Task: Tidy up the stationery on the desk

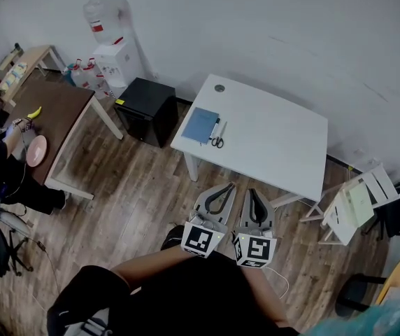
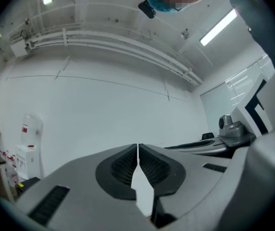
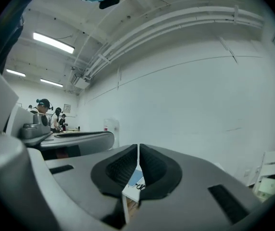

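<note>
With your left hand-held gripper (image 2: pixel 137 153) and right hand-held gripper (image 3: pixel 138 155) clenched empty, well short of the white rectangular counter (image 1: pixel 277 142), step to its left end, where the flat blue notebook (image 1: pixel 201 124) and black-handled scissors (image 1: pixel 217 142) lie just beside each other, and open up before reaching.

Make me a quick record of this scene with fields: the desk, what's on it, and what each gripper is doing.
desk: white desk, standing against the wall
on desk: blue notebook with scissors just to its right, both near the desk's left end
left gripper: fingers shut, nothing between them, held short of the desk
right gripper: fingers shut, empty, close beside the left one
beside desk: black cabinet on its left, white chair on its right
task state: stationery not yet picked up
</note>
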`<state>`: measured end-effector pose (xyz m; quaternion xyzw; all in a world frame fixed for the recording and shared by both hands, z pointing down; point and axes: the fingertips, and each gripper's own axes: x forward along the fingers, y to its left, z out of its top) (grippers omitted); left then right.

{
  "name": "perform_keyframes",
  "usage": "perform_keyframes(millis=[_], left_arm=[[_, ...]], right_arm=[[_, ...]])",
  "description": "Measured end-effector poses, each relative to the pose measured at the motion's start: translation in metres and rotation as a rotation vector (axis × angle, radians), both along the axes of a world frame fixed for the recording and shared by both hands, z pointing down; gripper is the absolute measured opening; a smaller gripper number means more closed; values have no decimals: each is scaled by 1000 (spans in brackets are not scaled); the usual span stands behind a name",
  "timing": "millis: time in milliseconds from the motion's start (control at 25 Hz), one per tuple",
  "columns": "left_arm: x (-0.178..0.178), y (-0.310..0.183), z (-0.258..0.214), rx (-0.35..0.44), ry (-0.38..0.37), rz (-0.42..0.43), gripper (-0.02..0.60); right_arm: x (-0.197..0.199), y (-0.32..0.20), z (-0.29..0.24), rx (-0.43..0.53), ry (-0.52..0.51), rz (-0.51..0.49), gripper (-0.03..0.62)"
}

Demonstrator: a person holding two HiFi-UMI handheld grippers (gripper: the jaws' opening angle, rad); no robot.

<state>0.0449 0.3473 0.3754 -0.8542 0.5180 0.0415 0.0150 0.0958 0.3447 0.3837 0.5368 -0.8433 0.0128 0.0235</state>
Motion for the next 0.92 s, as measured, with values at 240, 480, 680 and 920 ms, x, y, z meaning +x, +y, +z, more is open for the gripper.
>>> perform_keyframes(millis=[240, 480, 680, 920], left_arm=[[28, 3, -19, -38, 19, 42, 21], [54, 10, -11, -35, -8, 60, 20], [60, 11, -7, -32, -33, 65, 21], [70, 17, 3, -58, -58, 78, 21]], right_arm=[[22, 6, -17, 45, 11, 32, 38], [51, 11, -18, 40, -7, 65, 37], [54, 15, -11, 29, 7, 61, 37], [64, 20, -2, 9, 14, 72, 35]])
